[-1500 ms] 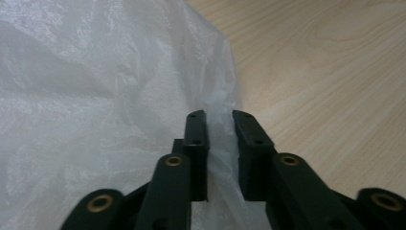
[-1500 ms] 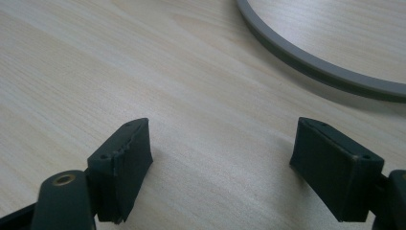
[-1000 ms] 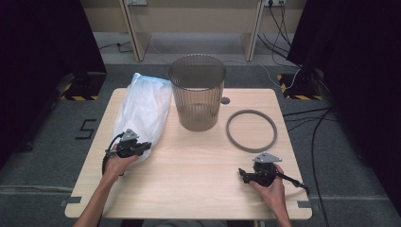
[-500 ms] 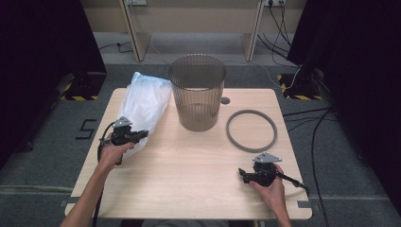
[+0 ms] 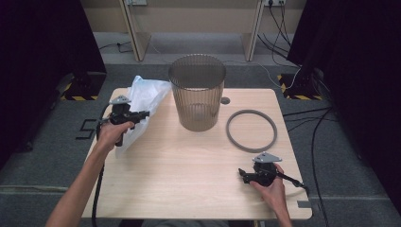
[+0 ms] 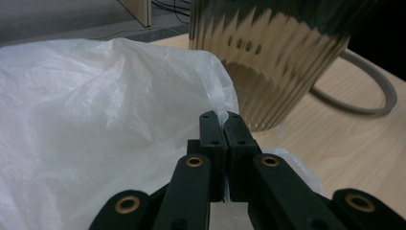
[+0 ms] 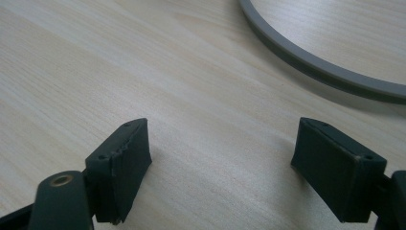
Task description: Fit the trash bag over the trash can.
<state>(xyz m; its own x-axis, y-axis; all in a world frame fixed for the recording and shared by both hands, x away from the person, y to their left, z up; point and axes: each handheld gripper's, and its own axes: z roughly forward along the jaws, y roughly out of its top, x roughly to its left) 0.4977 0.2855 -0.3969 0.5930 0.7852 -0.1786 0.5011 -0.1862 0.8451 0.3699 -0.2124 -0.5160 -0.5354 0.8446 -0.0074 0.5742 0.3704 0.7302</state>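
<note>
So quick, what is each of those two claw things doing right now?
Left gripper: shut on the white plastic bag, pinching its edge.
Right gripper: open, holding nothing, over the bare table.

Bin (image 5: 197, 92) between bag (image 5: 144, 97) and ring (image 5: 251, 130)

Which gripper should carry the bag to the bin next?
Left, probably. The left gripper is already shut on the white plastic bag, right beside the ribbed bin. The right gripper sits open over the table, near the grey ring.
</note>
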